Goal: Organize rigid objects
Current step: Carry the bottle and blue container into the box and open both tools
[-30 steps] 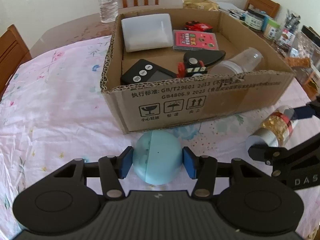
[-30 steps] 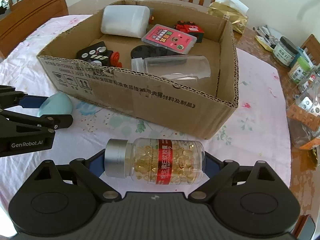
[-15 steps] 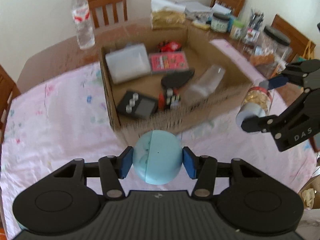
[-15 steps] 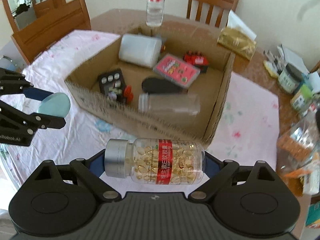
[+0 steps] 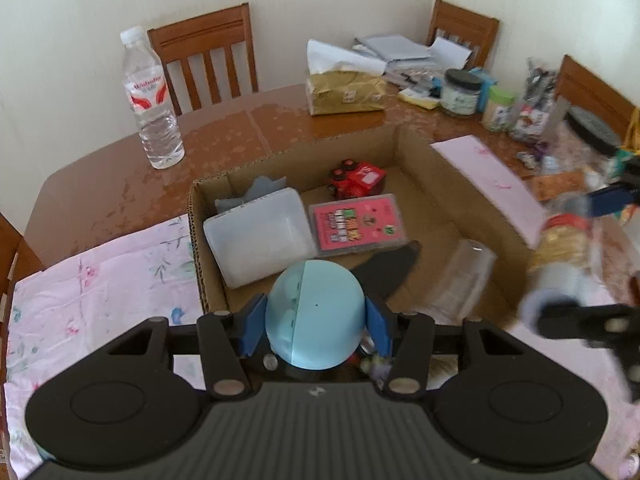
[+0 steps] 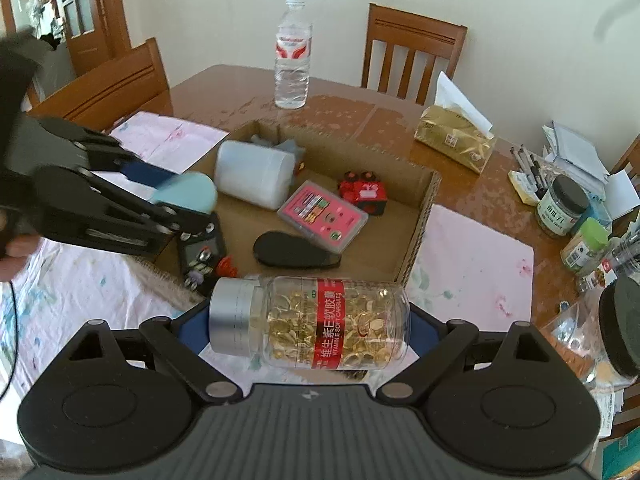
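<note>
My left gripper (image 5: 316,316) is shut on a light blue egg-shaped case (image 5: 314,312) and holds it above the near left part of the open cardboard box (image 5: 436,168). My right gripper (image 6: 308,320) is shut on a clear capsule bottle (image 6: 320,320) with a silver cap and red label, lying sideways above the box's near edge. The bottle shows blurred in the left wrist view (image 5: 560,256). The blue case and left gripper show in the right wrist view (image 6: 188,192). In the box lie a white container (image 5: 260,240), a pink card box (image 5: 356,228), a red toy (image 5: 356,180), a black case (image 6: 292,250) and a clear cup (image 5: 464,276).
A water bottle (image 5: 152,100) stands behind the box on the wooden table. A gold tissue pack (image 5: 344,92), jars (image 6: 562,208) and clutter sit at the back right. A pink floral cloth (image 5: 100,288) lies under the box. Wooden chairs (image 5: 208,56) ring the table.
Both grippers have risen from the table with their objects and moved forward over the box. The blue case now hangs above the box's near left, the bottle above its near edge.
</note>
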Demonstrator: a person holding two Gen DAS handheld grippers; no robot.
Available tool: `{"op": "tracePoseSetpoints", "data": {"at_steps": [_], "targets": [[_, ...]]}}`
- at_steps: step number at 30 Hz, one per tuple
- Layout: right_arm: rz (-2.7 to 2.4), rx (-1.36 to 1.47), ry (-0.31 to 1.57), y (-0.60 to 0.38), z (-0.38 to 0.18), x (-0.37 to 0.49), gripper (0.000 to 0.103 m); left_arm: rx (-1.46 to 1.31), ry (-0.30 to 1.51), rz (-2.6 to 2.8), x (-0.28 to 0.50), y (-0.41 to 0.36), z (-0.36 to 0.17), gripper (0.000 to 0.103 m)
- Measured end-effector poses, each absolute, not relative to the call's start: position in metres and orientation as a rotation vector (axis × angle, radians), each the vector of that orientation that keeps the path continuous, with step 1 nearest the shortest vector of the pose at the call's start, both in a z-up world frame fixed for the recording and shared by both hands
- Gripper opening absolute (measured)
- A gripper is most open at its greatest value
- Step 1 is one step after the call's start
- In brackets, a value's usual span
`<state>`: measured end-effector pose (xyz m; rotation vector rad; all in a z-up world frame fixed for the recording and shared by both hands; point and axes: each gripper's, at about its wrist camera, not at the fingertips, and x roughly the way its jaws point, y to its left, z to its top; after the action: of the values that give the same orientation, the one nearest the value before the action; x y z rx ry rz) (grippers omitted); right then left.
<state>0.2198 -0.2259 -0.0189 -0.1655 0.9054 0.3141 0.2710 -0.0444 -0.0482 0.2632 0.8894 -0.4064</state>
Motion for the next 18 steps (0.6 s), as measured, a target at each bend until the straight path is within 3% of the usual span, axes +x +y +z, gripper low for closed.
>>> {"op": "tracePoseSetpoints", "data": {"at_steps": [6,7,9,11,18], "targets": [[0.298,-0.155,0.906,-0.233,-0.02,0.234,0.097,0.255,0.901,-0.371,0.29,-0.049,-0.067,0.055],[0.298,-0.155,0.909,-0.234,-0.021,0.236,0.097,0.257,0.889,-0.362,0.29,-0.05,-0.066,0.058],[0.297,-0.159,0.91,-0.234,-0.021,0.239,0.097,0.258,0.868,-0.358,0.288,-0.049,-0.063,0.084],[0.3,-0.161,0.911,-0.235,-0.022,0.244,0.097,0.239,0.83,-0.344,0.284,-0.046,-0.055,0.095],[0.327,-0.177,0.891,-0.236,-0.02,0.264,0.097,0.209,0.762,-0.286,0.256,-0.033,-0.033,0.101]]}}
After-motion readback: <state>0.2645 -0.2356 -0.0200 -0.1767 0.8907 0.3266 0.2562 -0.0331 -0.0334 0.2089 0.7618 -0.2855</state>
